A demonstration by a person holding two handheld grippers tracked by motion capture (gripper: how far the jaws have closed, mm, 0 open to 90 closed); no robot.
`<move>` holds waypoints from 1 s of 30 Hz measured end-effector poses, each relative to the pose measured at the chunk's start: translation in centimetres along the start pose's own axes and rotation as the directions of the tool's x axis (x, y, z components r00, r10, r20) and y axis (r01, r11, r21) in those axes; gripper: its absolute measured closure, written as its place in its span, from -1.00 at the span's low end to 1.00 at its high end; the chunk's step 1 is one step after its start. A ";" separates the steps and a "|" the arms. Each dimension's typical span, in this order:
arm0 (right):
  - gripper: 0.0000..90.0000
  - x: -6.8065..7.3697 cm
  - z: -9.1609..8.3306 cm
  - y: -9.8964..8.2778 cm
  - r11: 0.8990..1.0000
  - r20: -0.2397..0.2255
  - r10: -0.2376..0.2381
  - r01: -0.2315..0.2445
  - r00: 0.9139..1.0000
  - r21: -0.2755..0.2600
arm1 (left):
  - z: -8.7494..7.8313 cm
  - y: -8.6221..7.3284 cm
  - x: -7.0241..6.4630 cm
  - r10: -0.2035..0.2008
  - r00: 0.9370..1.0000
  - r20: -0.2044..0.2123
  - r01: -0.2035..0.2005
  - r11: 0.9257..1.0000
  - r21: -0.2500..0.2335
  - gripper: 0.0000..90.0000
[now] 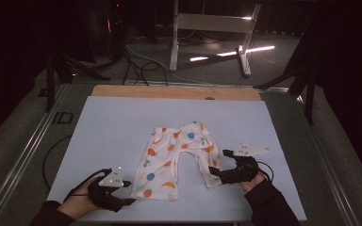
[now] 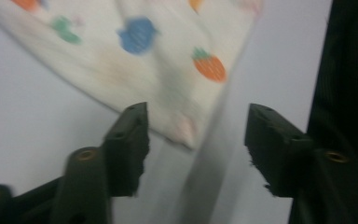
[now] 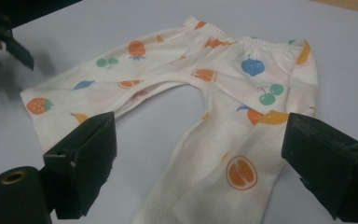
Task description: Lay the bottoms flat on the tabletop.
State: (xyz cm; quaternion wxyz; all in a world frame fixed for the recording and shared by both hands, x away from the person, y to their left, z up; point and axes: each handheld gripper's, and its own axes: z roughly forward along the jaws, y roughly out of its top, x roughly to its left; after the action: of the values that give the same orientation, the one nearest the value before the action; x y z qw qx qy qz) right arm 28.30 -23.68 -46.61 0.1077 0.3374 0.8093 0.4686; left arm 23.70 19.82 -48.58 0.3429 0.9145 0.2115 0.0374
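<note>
We see the pants (image 1: 176,157) as soft, matt cream cloth printed with coloured fruit, its waistband gathered. The counter (image 1: 122,122) wears a smooth, matt pale sheet, with bare wood (image 1: 174,91) along its far edge. Each gripper (image 1: 122,192) looks like matt black plastic.

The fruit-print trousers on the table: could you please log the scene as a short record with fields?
item: fruit-print trousers, cream, lying flat with legs spread toward the person
surface: pale blue table cover
left gripper: open, beside the hem of one leg, cloth not between its jaws
right gripper: open, jaws either side of the other leg's hem, pads not pressing
beyond table: grey floor with cables
</note>
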 end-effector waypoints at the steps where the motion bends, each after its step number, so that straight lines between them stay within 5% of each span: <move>1: -0.77 0.0 0.0 0.0 1.000 0.003 -0.001 0.001 1.000 0.000 | -0.2 0.1 0.1 -0.014 1.000 -0.015 0.014 1.000 -0.014 -0.40; 8: -0.77 0.0 0.0 0.0 1.000 0.003 -0.005 0.005 1.000 0.000 | -1.3 0.0 1.4 -0.113 0.992 -0.055 0.107 0.988 -0.108 -0.94; 13: -0.77 0.0 -0.1 0.0 1.000 0.005 -0.007 0.007 1.000 -0.001 | -2.6 -0.4 2.4 -0.205 0.972 -0.118 0.177 0.961 -0.214 -0.99; 20: -0.77 0.3 -0.4 0.0 1.000 0.014 -0.017 0.017 1.000 -0.020 | -4.0 -1.2 3.0 -0.303 0.919 -0.253 0.209 0.918 -0.338 -1.00; 23: -0.77 0.5 -0.5 0.0 0.999 0.010 -0.020 0.021 1.000 -0.027 | -4.2 -1.5 3.0 -0.359 0.882 -0.305 0.232 0.894 -0.382 -1.00; 24: -0.77 0.6 -0.6 0.0 0.999 0.011 -0.026 0.027 1.000 -0.029 | -4.3 -1.6 2.9 -0.366 0.874 -0.319 0.232 0.892 -0.388 -1.00; 25: -0.77 0.8 -0.6 0.0 0.999 0.012 -0.036 0.036 0.999 -0.033 | -4.2 -1.7 2.9 -0.379 0.857 -0.349 0.236 0.890 -0.389 -1.00; 26: -0.77 0.9 -0.7 -0.1 0.999 0.022 -0.042 0.042 0.999 -0.035 | -4.2 -1.7 2.7 -0.386 0.848 -0.364 0.235 0.888 -0.396 -1.00; 30: -0.77 1.2 -1.1 -0.5 0.998 0.015 -0.047 0.047 0.999 -0.042 | -3.9 -1.6 2.3 -0.415 0.818 -0.398 0.236 0.874 -0.425 -1.00</move>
State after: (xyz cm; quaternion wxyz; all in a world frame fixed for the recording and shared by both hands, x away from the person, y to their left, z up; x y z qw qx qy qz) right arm 26.64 -23.88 -46.24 0.1317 0.3194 0.8060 0.4806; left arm 24.36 24.25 -46.77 0.4410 0.7479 0.4348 0.2390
